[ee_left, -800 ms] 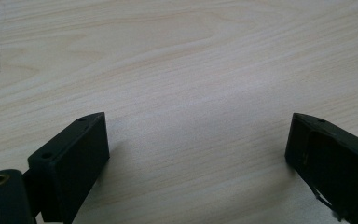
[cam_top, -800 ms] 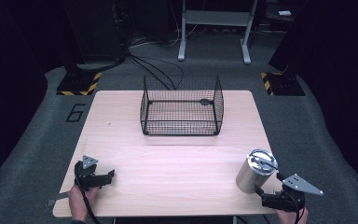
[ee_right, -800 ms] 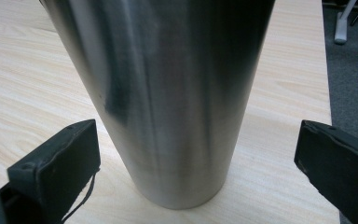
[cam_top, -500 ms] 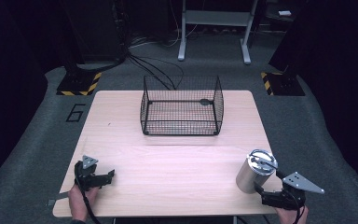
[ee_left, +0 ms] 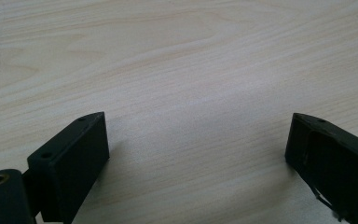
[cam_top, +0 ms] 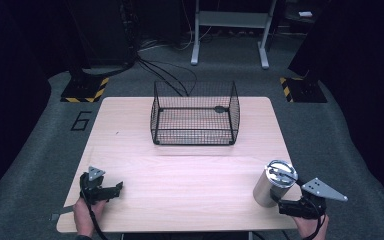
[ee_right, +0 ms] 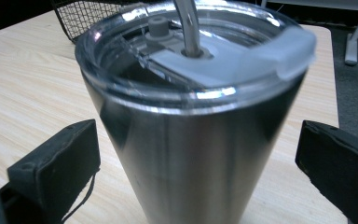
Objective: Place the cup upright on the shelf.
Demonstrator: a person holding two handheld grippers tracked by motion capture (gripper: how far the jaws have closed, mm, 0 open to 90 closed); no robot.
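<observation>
A stainless steel tumbler with a clear lid and a metal straw stands upright near the table's front right corner. My right gripper sits just behind it, open. In the right gripper view the tumbler stands between the two black jaws of the right gripper, with a gap on each side. My left gripper rests low over the front left of the table, open and pointing right. Between the jaws of the left gripper there is only bare wood.
A black wire basket stands at the back middle of the light wooden table, with a small dark thing on its floor. The basket's corner shows behind the tumbler. Dark stands and cables sit on the floor beyond the table.
</observation>
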